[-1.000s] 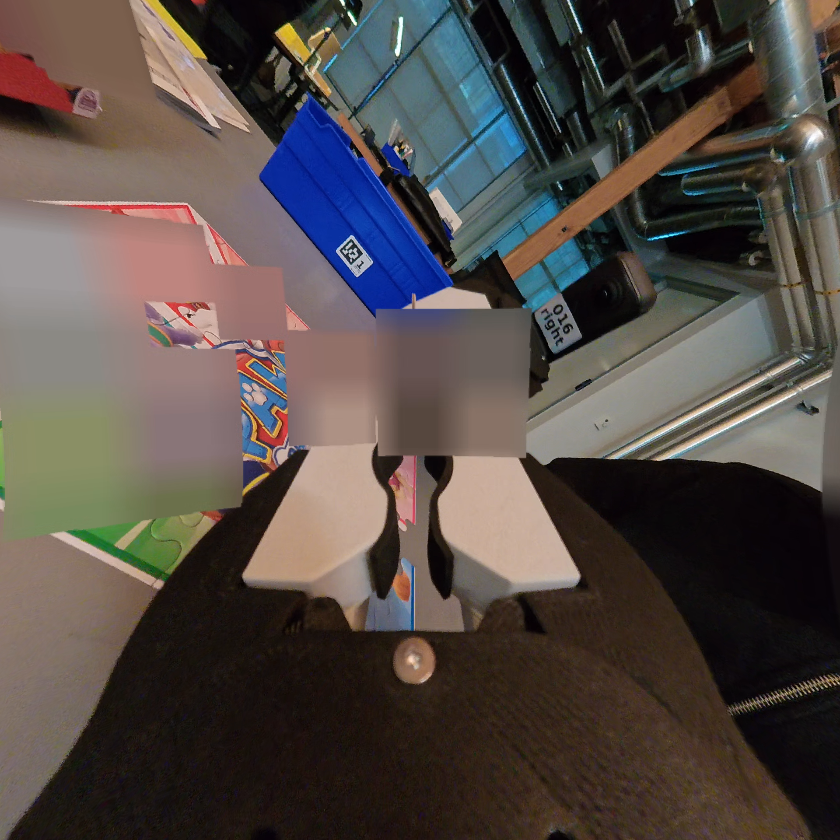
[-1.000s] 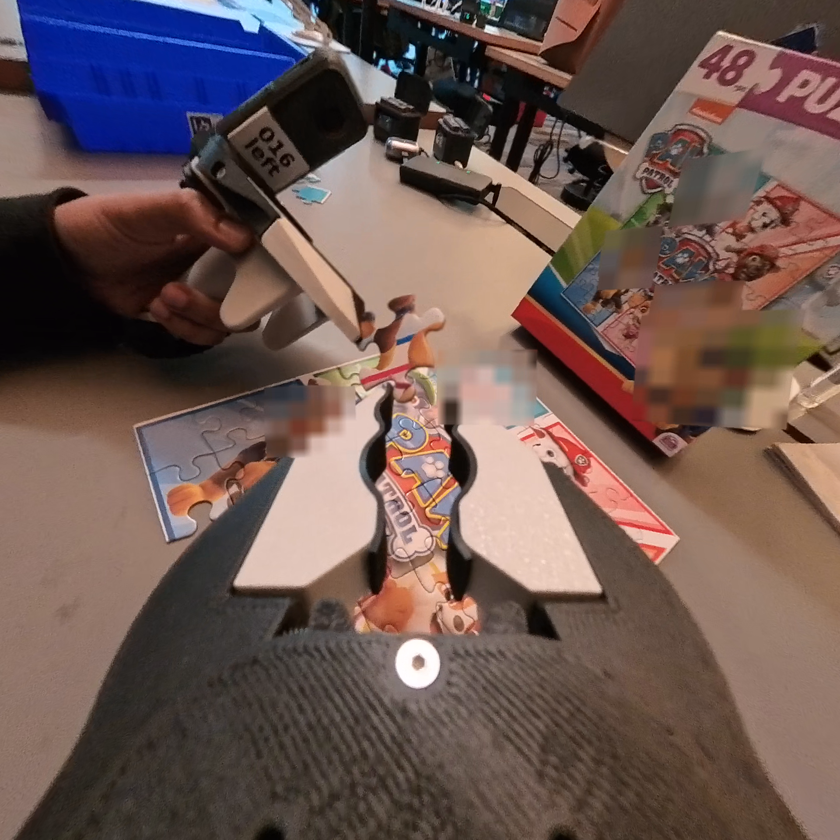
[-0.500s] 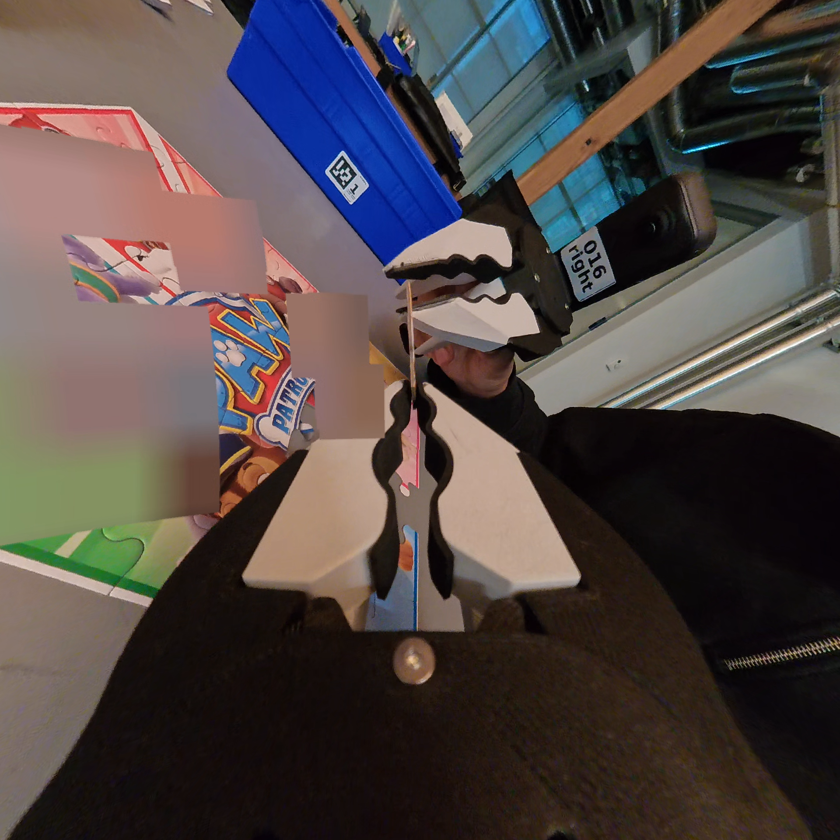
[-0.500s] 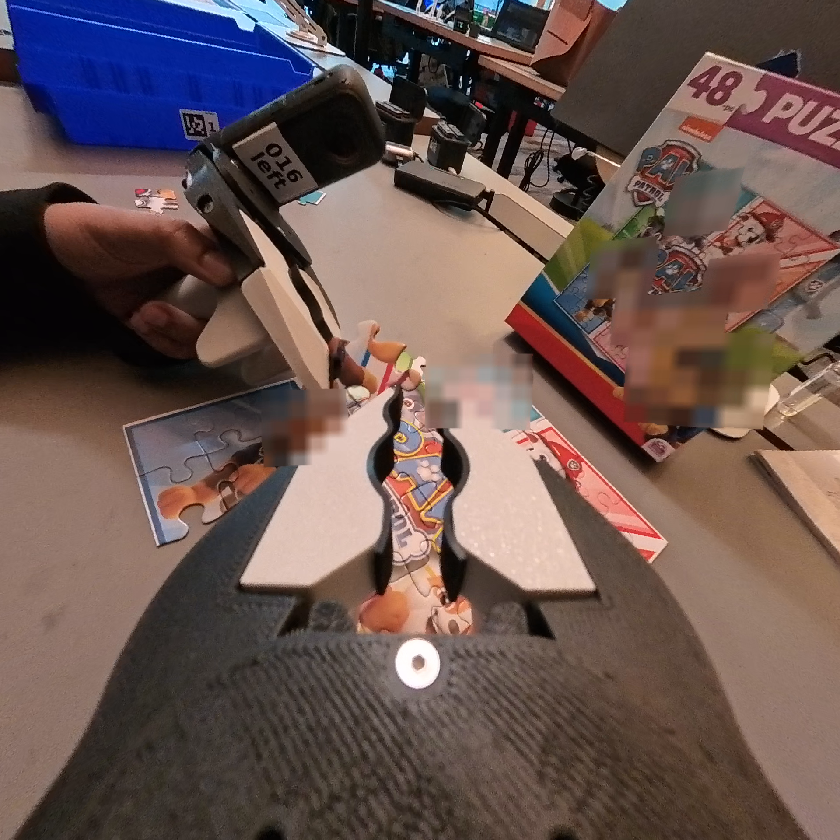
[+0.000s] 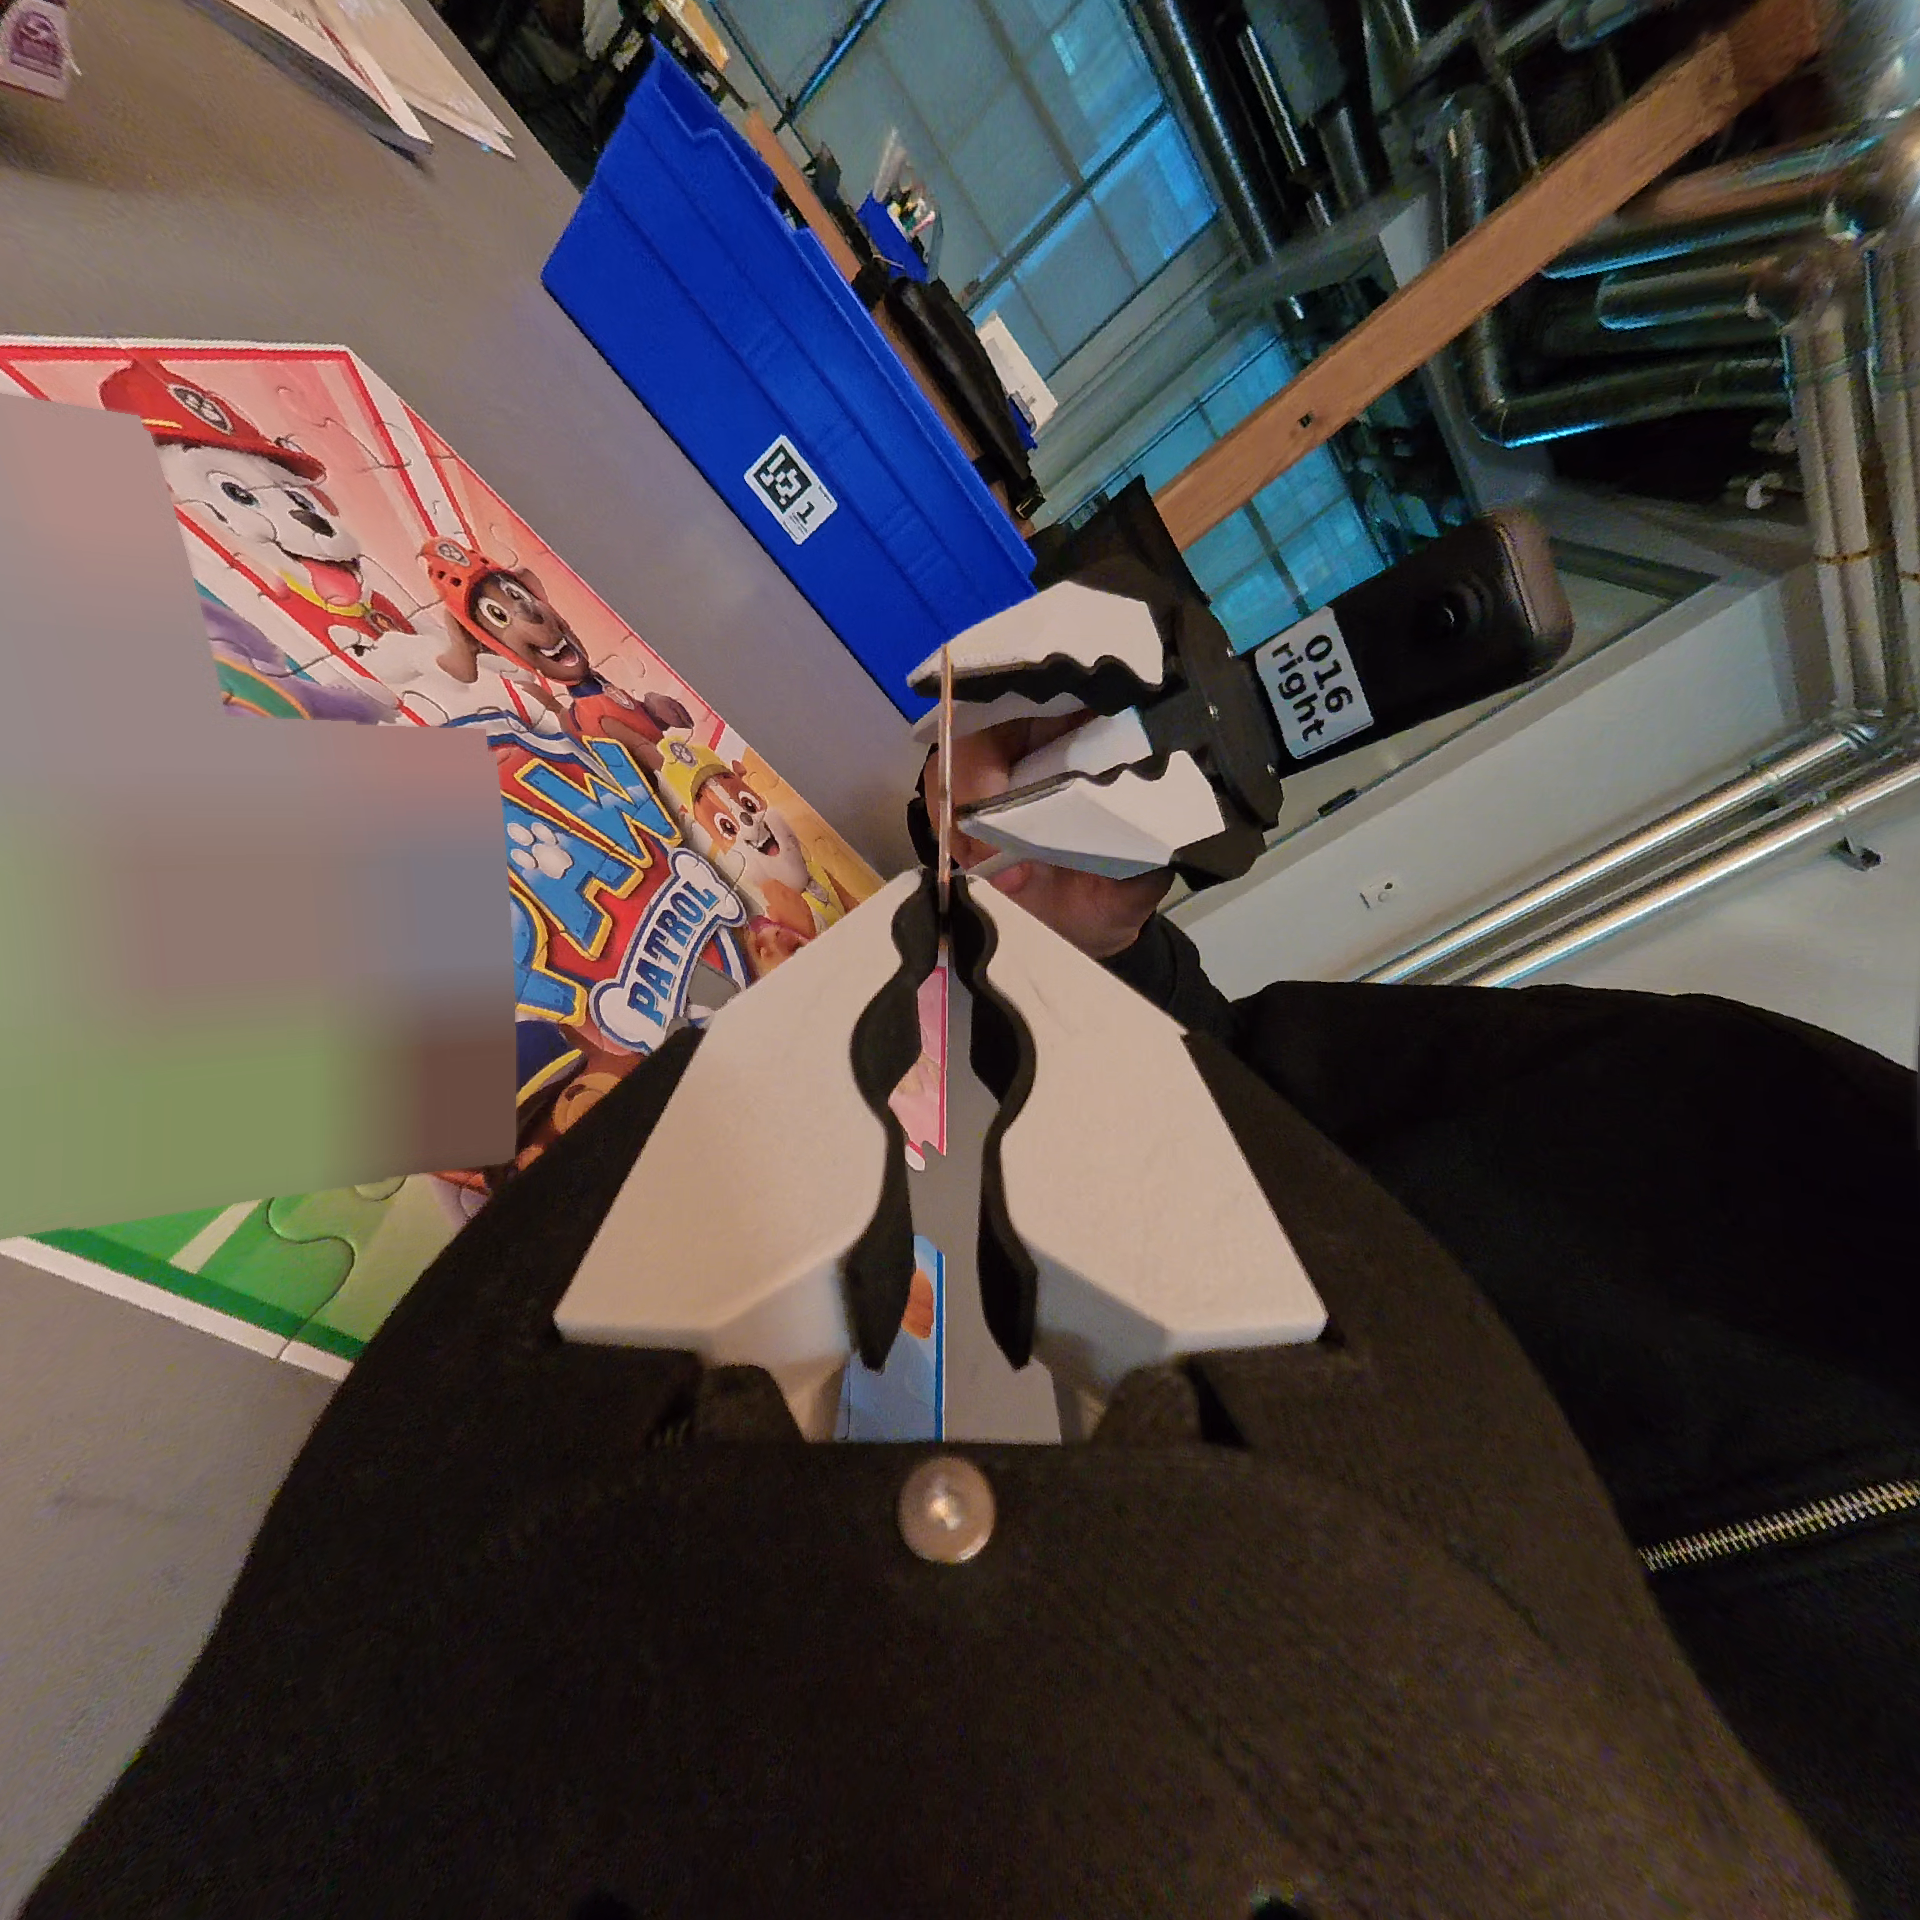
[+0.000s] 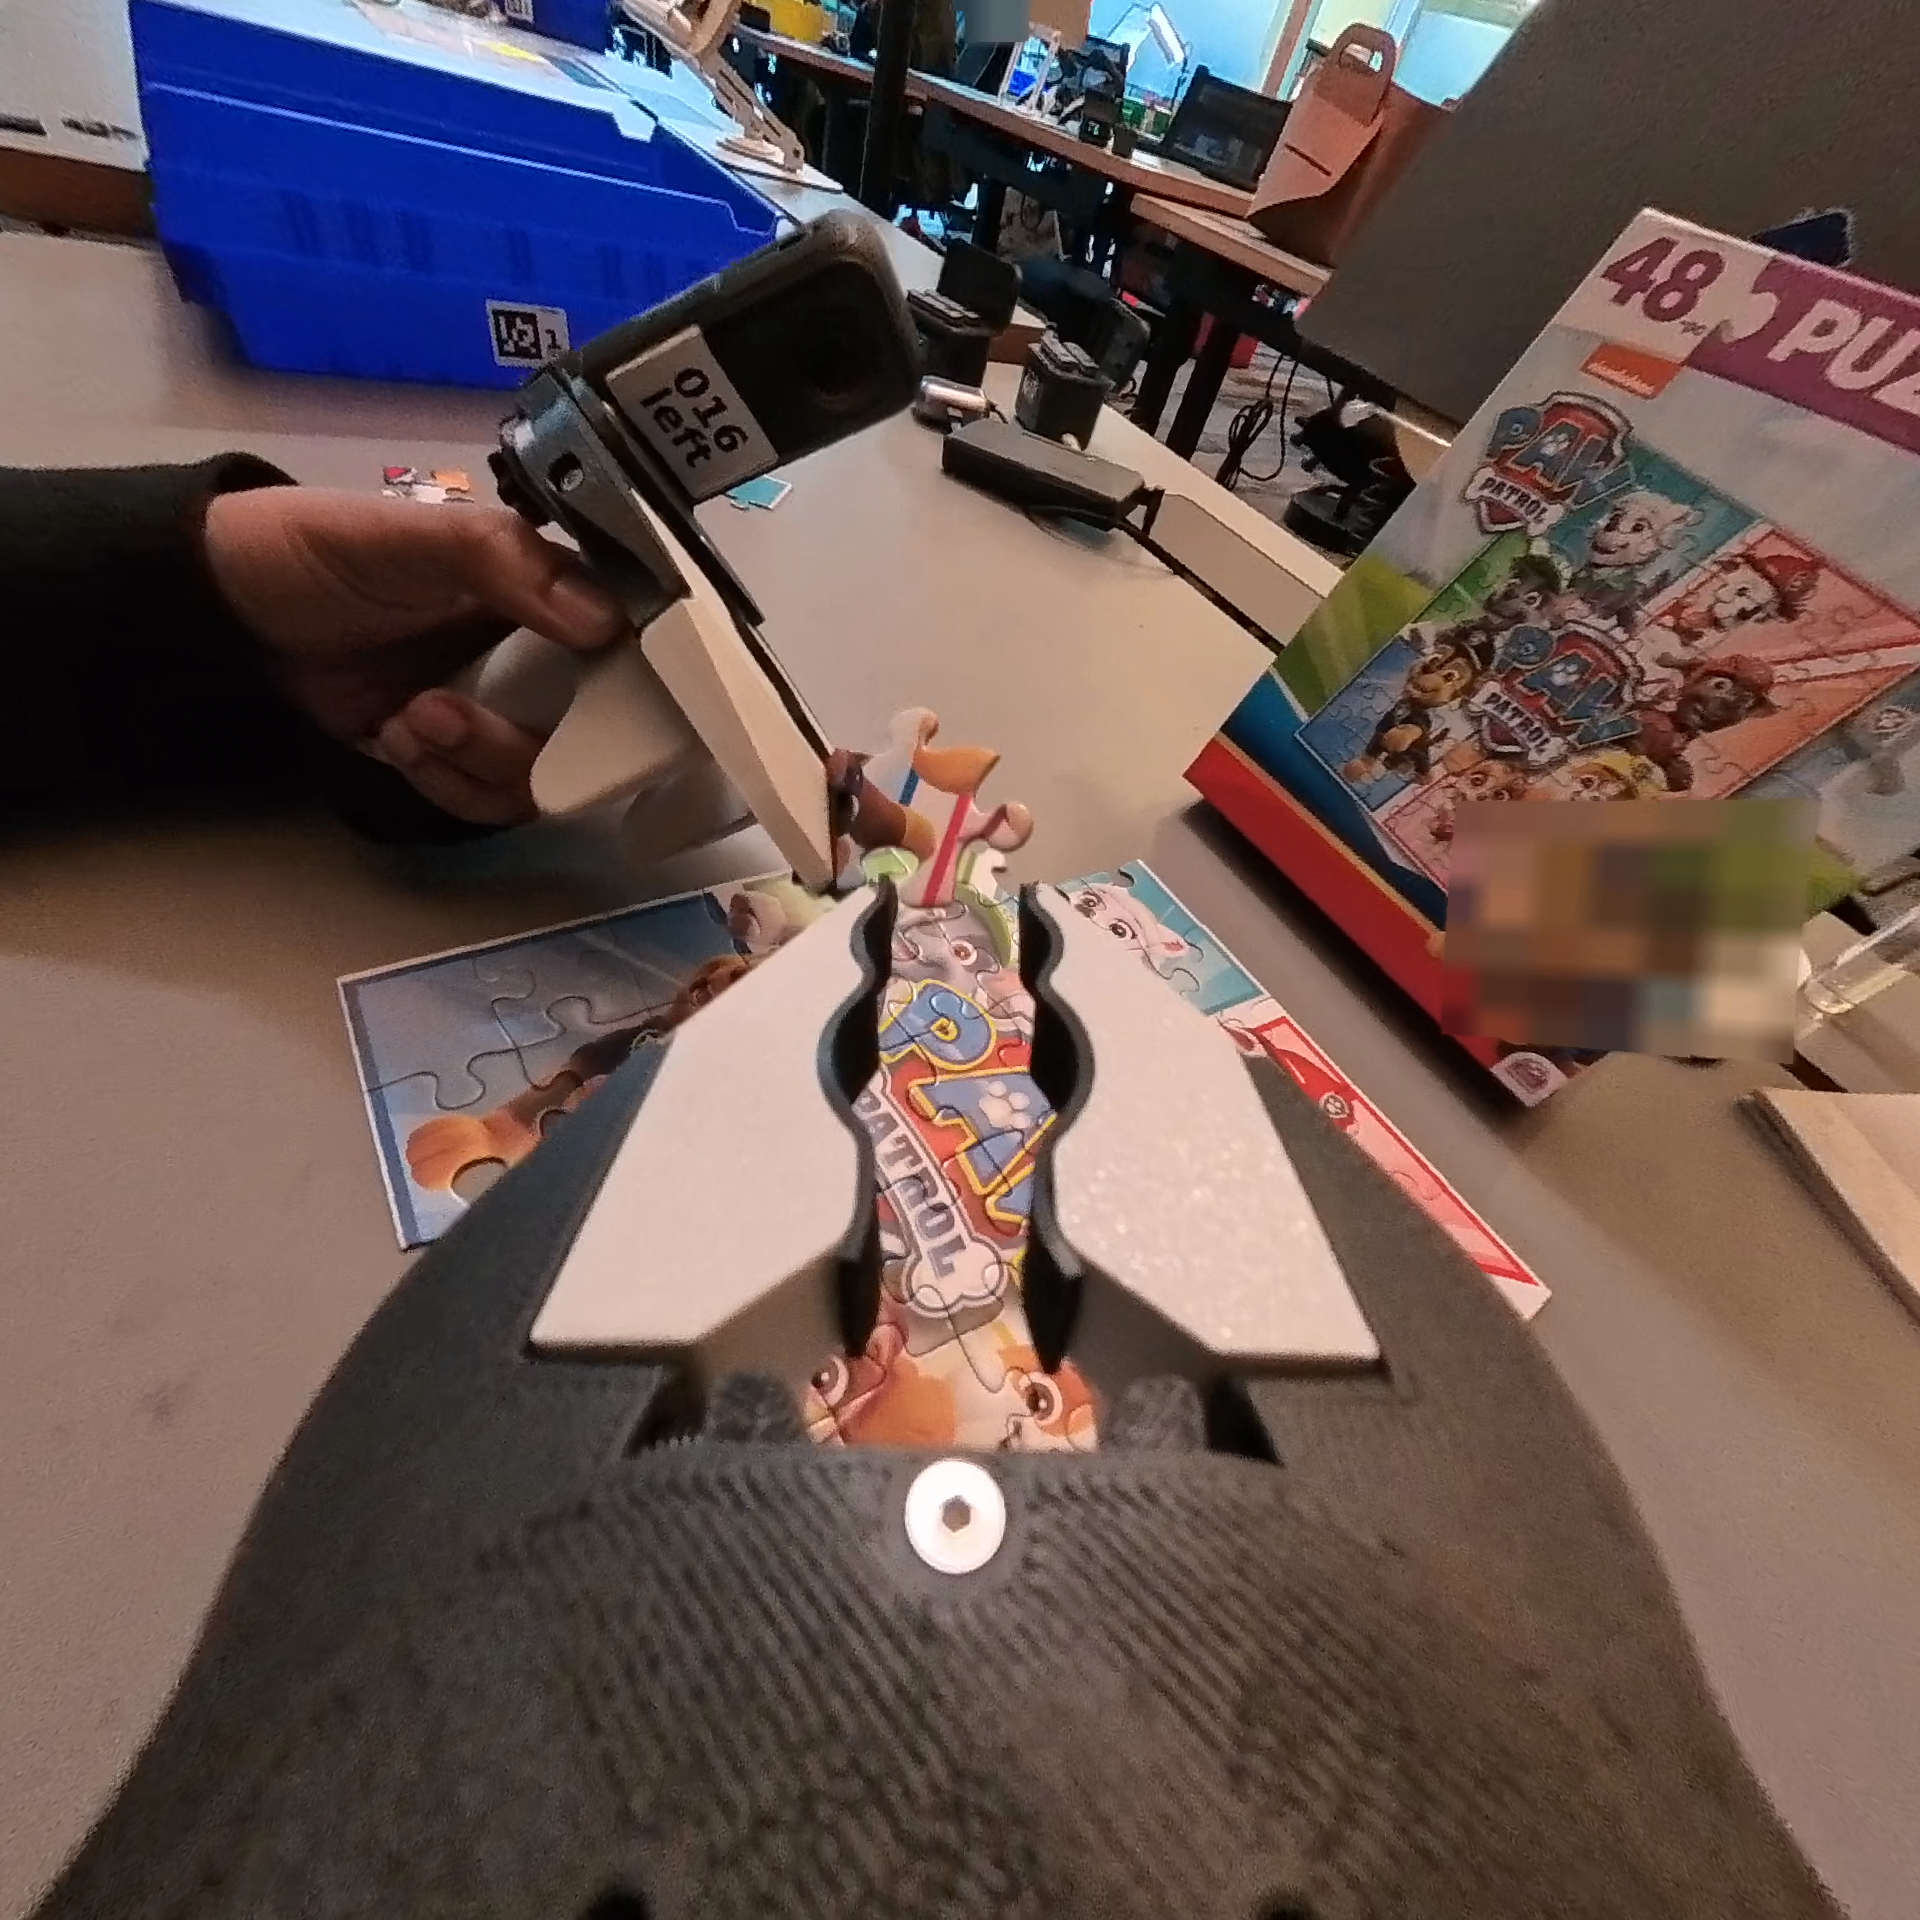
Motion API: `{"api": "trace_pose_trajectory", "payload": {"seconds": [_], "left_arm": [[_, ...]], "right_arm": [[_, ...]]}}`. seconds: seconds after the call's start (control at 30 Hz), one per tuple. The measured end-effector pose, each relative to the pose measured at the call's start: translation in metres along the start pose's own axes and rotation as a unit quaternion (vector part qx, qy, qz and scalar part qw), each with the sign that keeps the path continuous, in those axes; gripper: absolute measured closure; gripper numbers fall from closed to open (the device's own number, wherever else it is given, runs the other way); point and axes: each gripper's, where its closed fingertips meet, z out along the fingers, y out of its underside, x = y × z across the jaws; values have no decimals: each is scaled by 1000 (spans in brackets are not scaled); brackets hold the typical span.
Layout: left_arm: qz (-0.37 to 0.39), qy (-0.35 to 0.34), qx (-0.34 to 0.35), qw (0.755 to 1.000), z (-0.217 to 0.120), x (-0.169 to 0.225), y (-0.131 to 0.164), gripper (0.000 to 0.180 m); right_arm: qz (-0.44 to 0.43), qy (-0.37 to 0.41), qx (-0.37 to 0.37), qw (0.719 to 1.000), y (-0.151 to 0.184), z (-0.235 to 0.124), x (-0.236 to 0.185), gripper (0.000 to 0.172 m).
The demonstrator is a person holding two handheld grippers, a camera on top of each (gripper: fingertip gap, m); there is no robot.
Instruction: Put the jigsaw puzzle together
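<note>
My left gripper (image 5: 943, 906) is shut on a jigsaw piece (image 5: 943, 769), seen edge-on and held in the air above the table. In the right wrist view the left gripper (image 6: 826, 868) pinches the piece (image 6: 940, 795) by its left edge; the piece shows orange, pink and white. My right gripper (image 6: 951, 899) is open, with its fingertips just below and in front of the piece and not pressing on it. It also shows in the left wrist view (image 5: 951, 748), with the piece standing across its open tips. A partly assembled cartoon puzzle (image 6: 540, 1039) lies on the grey table under both grippers.
The puzzle box (image 6: 1558, 675) stands upright at the right. A blue bin (image 6: 416, 208) sits at the back left. Loose pieces (image 6: 426, 480) and a black charger (image 6: 1039, 478) lie farther back. A flat board (image 6: 1849, 1174) lies at the right edge. The grippers are tip to tip, or close to it. About 10 cm separates my left fingertips from the partly assembled cartoon puzzle (image 6: 540, 1039).
The left gripper has brought the piece down towards the right gripper's fingertips while staying shut on it. The right jaws have opened wider than half a second ago.
</note>
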Motion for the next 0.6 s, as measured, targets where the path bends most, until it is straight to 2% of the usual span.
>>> {"api": "trace_pose_trajectory", "payload": {"seconds": [0.53,0.6], "left_arm": [[10,-2,-19,1000,4,1,6,180],[10,0,-19,1000,4,1,7,180]], "right_arm": [[-8,-29,-6,1000,3,3,-11,150],[-14,-24,-6,1000,2,3,-10,156]]}}
